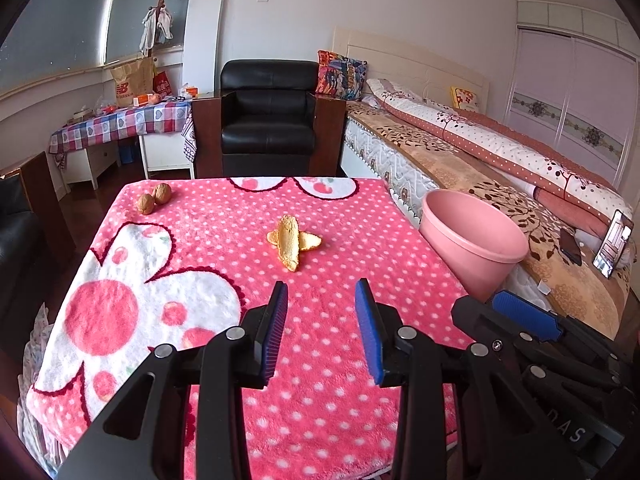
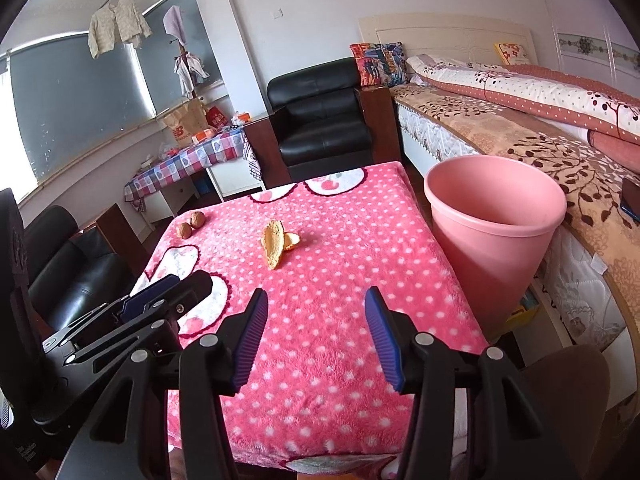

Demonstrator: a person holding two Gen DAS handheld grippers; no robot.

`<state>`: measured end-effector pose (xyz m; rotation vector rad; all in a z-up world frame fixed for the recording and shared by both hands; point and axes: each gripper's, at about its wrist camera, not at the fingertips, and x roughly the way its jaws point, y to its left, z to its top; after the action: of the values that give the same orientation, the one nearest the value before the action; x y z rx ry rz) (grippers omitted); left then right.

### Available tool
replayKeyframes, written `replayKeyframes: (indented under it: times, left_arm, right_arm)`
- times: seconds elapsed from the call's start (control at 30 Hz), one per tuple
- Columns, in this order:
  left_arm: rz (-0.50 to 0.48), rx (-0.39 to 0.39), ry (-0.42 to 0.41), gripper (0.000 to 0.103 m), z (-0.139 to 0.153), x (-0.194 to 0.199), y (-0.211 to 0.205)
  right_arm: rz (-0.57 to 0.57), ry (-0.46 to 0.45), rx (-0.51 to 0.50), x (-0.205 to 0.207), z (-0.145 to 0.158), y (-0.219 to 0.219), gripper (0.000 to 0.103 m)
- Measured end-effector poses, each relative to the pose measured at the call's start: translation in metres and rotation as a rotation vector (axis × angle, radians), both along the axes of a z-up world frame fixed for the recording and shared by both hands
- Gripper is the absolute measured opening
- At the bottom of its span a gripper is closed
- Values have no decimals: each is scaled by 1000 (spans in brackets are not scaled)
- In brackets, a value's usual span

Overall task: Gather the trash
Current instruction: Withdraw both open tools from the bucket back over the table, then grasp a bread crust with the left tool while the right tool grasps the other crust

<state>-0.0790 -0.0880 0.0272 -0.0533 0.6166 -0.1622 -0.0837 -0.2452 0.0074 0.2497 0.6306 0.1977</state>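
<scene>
A piece of orange peel (image 1: 293,241) (image 2: 277,243) lies near the middle of the table, which is covered by a pink polka-dot blanket (image 1: 320,360) (image 2: 340,272). Two walnuts (image 1: 155,198) (image 2: 191,224) sit at the far left corner. A pink bin (image 1: 474,240) (image 2: 494,216) stands off the table's right edge. My left gripper (image 1: 322,294) is open over the near part of the table, short of the peel, nothing between its blue pads. My right gripper (image 2: 316,302) is open too and empty. Each gripper shows at the side of the other's view.
A bed (image 1: 500,168) with a patterned quilt runs along the right, with a phone (image 1: 614,248) propped on it. A black armchair (image 1: 268,116) stands beyond the table. A side table with a checked cloth (image 1: 120,122) holds bags at the back left.
</scene>
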Motion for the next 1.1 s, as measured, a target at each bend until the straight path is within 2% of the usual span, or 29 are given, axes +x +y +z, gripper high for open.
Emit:
replayKeyframes:
  times: [0.2, 0.43, 0.67, 1.1]
  left_arm:
    - [13, 9, -6, 35, 5, -7, 4]
    - [30, -18, -13, 35, 5, -9, 16]
    - [39, -48, 9, 35, -3, -8, 25]
    - [91, -39, 66, 35, -13, 6, 29]
  right_arm:
    - [22, -19, 2, -6, 6, 6, 54]
    - [39, -37, -20, -8, 11, 16, 54]
    - [52, -20, -31, -5, 7, 24, 55]
    - [55, 47, -28, 11, -4, 27, 58]
